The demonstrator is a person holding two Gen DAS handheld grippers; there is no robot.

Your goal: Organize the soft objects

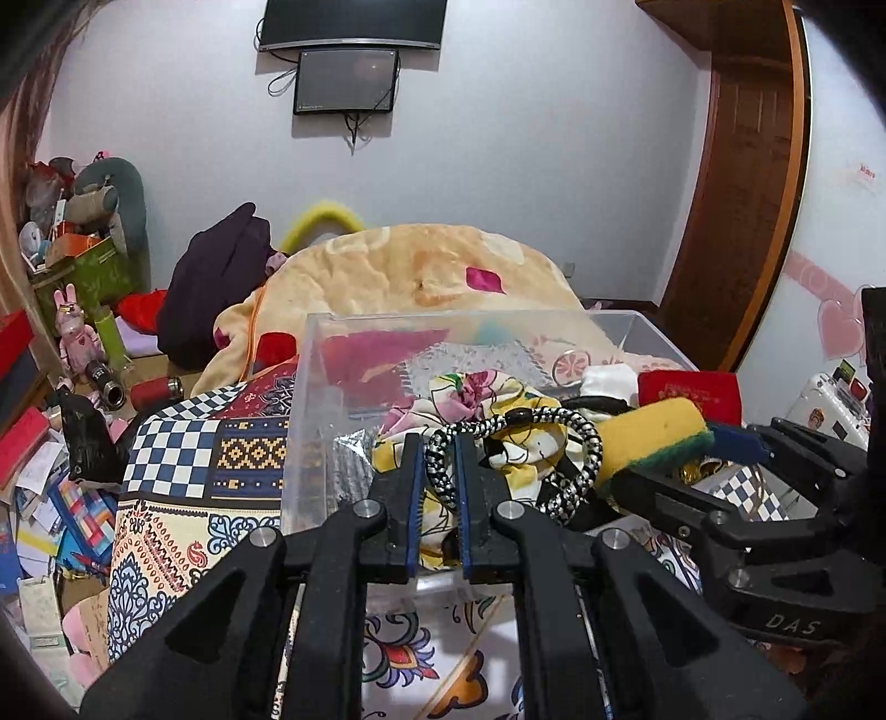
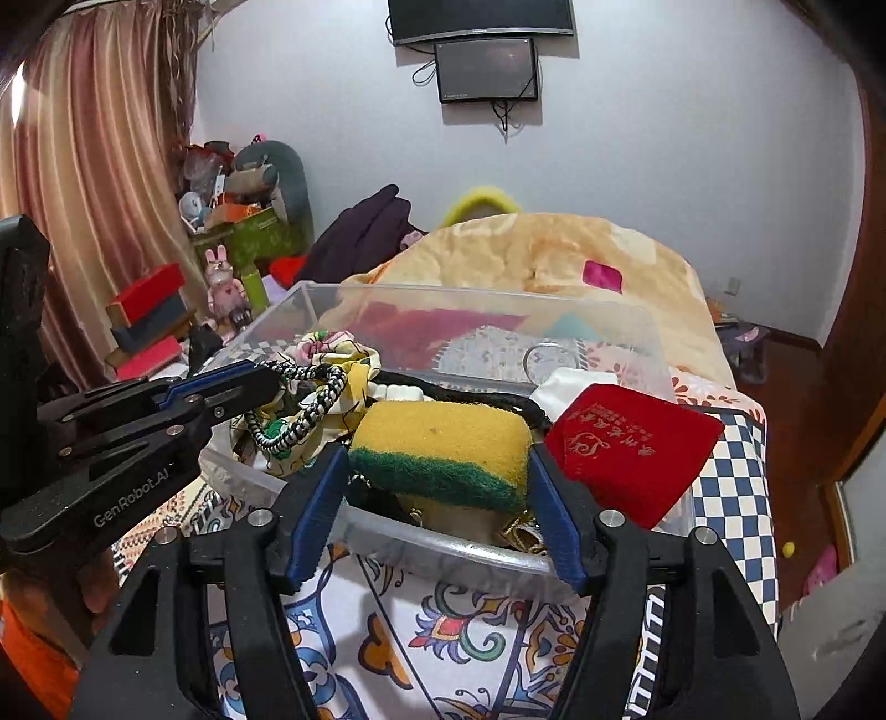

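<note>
Patterned bedspread (image 2: 454,637) under clear bin (image 2: 476,545); left tool (image 1: 438,459) pinches braided cord (image 1: 587,443); right tool (image 2: 437,487) clamps sponge (image 2: 443,448).

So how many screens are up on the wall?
2. The big screen hangs at the top of the wall, partly cut off by the picture edge. The small screen hangs right below it, with cables dangling under it.
</note>
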